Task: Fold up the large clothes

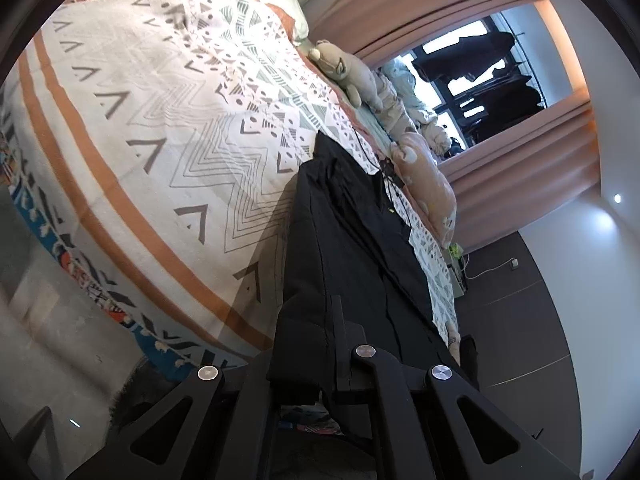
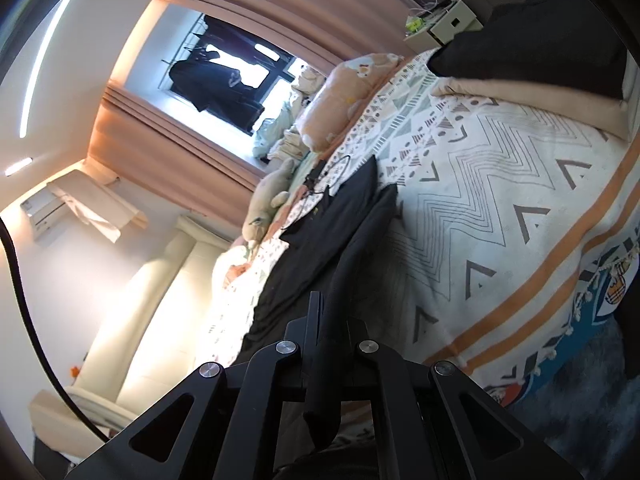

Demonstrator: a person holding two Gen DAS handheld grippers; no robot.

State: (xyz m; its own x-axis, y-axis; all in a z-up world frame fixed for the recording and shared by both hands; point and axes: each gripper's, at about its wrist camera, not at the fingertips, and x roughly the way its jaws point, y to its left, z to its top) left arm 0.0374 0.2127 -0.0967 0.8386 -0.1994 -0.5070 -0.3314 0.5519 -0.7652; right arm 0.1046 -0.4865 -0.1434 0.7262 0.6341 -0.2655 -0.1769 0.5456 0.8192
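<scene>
A black garment (image 1: 352,248) — spread over the patterned bedspread (image 1: 152,128) — is pinched at its edge by both closed grippers, left (image 1: 336,344) and right (image 2: 326,344).

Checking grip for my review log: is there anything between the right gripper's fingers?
Yes. In the right wrist view, a fold of the black garment is pinched between the right gripper fingers, over the patterned blanket.
</scene>
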